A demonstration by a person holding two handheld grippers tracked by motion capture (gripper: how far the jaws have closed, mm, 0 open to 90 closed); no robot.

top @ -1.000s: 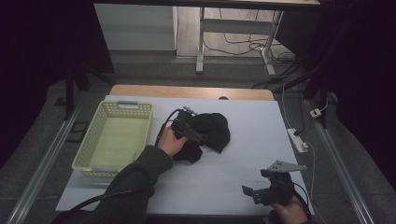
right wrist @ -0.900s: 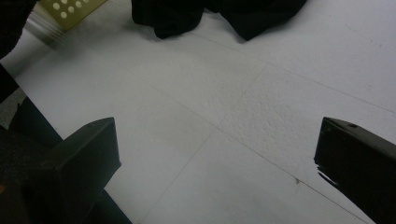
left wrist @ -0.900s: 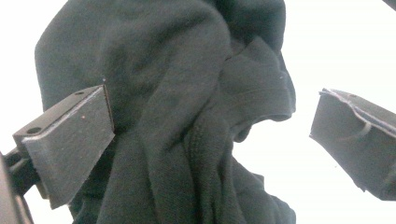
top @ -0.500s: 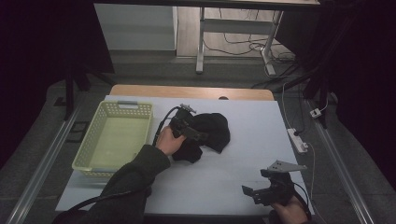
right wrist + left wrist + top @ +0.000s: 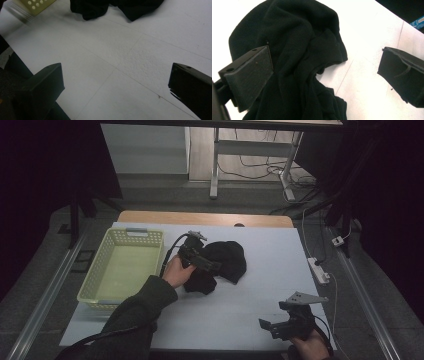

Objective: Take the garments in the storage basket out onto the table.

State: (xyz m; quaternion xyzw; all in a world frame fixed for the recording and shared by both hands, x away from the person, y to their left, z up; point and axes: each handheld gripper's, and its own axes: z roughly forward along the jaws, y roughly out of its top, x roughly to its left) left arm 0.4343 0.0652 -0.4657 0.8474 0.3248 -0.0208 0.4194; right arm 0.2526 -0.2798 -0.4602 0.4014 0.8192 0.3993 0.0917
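High view: left claw (image 5: 212, 266) spread over crumpled black cloth (image 5: 227, 261), seemingly lying left-right.

No readable text anywhere — no labels, brands, numbers or signs on cloth (image 5: 294, 50), basket (image 5: 120, 270), table (image 5: 240, 310) or grippers.

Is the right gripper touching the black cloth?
Apart. In the high view the right gripper sits near the table's front edge, with bare white tabletop between it and the black cloth.
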